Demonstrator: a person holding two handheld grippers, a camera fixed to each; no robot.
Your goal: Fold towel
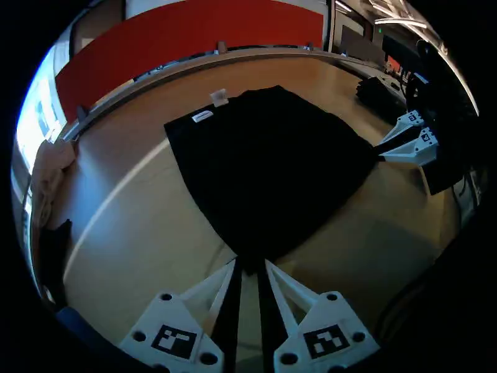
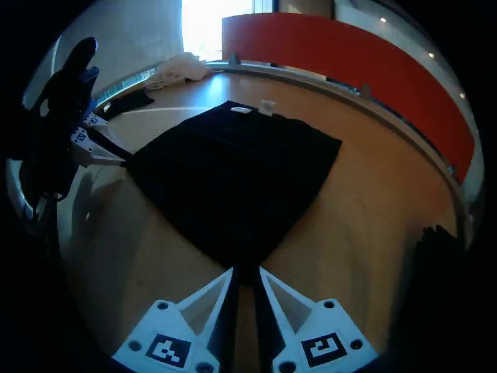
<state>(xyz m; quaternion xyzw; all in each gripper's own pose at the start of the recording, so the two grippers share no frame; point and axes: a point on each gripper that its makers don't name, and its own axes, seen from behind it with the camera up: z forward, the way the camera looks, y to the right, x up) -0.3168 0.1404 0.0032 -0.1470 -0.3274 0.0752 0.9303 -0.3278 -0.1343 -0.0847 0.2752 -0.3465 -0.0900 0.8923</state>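
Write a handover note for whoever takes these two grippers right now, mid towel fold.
Left gripper: jaws pinched on one near corner of the black towel.
Right gripper: jaws pinched on the neighbouring corner.
Towel: lies spread flat on the wooden table, with its white tag at the far edge.
Done: both corners gripped; no fold made that I can see.
Left: probably lift both corners, carry them to the far edge, lay them down, release.

Black towel (image 1: 267, 168) — in left gripper (image 1: 249, 266)
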